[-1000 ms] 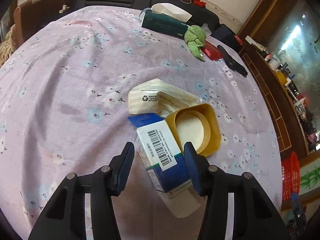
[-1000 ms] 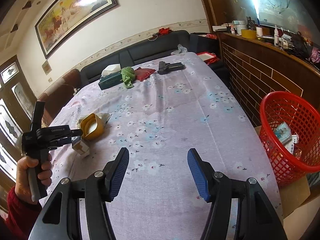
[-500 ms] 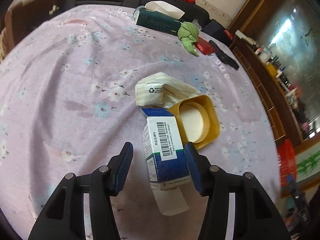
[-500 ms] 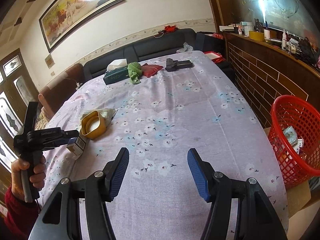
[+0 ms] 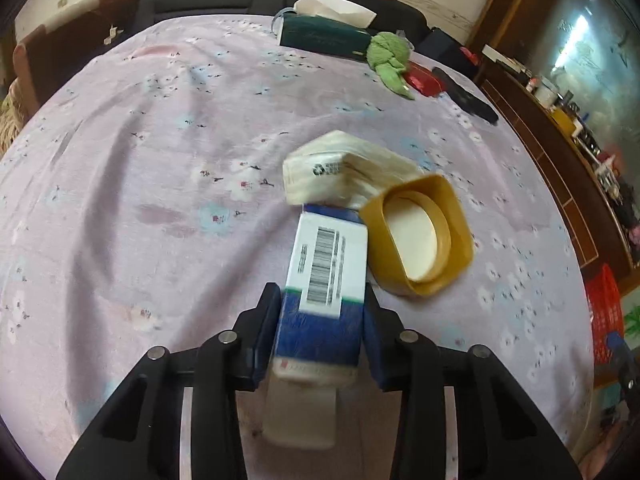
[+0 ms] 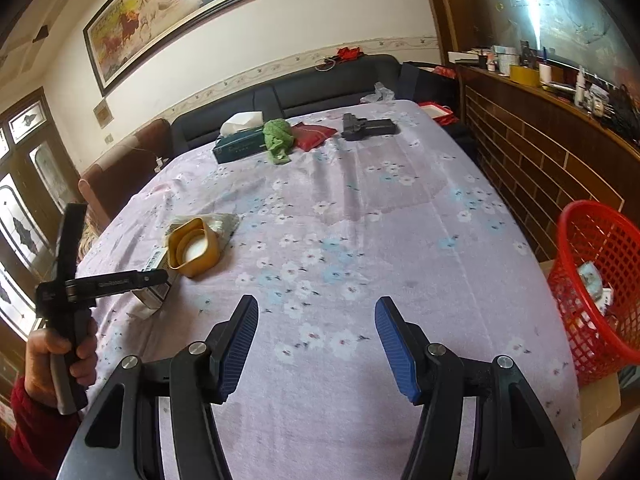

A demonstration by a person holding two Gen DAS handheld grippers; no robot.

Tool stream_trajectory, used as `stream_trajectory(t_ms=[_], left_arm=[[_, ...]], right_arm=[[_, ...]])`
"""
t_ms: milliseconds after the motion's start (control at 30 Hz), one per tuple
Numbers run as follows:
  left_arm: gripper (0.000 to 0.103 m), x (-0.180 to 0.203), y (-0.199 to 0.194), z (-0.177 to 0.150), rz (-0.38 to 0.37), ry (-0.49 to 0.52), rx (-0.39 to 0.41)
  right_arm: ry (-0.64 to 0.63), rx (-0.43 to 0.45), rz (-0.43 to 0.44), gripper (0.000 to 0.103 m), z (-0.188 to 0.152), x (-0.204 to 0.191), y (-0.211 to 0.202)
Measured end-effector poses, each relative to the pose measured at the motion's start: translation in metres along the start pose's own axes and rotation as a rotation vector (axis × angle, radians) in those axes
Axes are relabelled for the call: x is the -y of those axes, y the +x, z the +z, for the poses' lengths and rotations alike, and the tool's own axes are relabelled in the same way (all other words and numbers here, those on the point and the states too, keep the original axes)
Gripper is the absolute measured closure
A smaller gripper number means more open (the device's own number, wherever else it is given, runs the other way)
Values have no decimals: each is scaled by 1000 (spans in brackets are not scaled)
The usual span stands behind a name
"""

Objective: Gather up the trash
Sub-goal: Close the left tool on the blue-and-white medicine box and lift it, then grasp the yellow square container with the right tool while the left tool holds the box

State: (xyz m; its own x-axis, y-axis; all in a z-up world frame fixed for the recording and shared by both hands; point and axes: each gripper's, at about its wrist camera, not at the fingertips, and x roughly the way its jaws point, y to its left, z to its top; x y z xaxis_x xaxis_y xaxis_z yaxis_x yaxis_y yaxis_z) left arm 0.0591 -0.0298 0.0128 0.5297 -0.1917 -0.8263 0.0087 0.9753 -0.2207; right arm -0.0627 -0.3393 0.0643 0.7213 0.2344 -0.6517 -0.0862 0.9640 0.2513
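While left claw (image 5: pixel 322 332) pinches blue-white carton (image 5: pixel 326 280), carton's long axis points away; right claw (image 6: pixel 316 344) gapes empty.

- Our left tongs (image 5: pixel 322 328) and right tongs (image 6: pixel 316 344) have black frames, silver round screws and ribbed blue pads (image 6: pixel 394 350).
- Our left tongs' arm bears small white lettering.
- We wear a red knitted sleeve (image 6: pixel 28 428).
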Motion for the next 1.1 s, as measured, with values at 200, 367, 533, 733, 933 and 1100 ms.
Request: stream_trajectory(t_ms=[200,367,533,733,933,1100], left_arm=[[68,-4,0,-1,-10,-15,80],[71,-6,-14,-2,2,-13,185],[71,-5,-25,-2,31,-1,246],[71,-8,-34,-2,67,-5,301],[70,-2,-38,-3,95,18,334],[70,0,-38,-3,117,21,343]], right_arm=[[-9,-53,60,38,19,-25,26],[-36,-113,79,38,39,-53,68],[-75,-126,81,41,56,-85,113],[-110,-178,72,52,60,-114,161],[-167,-194,28,94,49,-127,178],[-136,-86,26,95,51,-113,159]])
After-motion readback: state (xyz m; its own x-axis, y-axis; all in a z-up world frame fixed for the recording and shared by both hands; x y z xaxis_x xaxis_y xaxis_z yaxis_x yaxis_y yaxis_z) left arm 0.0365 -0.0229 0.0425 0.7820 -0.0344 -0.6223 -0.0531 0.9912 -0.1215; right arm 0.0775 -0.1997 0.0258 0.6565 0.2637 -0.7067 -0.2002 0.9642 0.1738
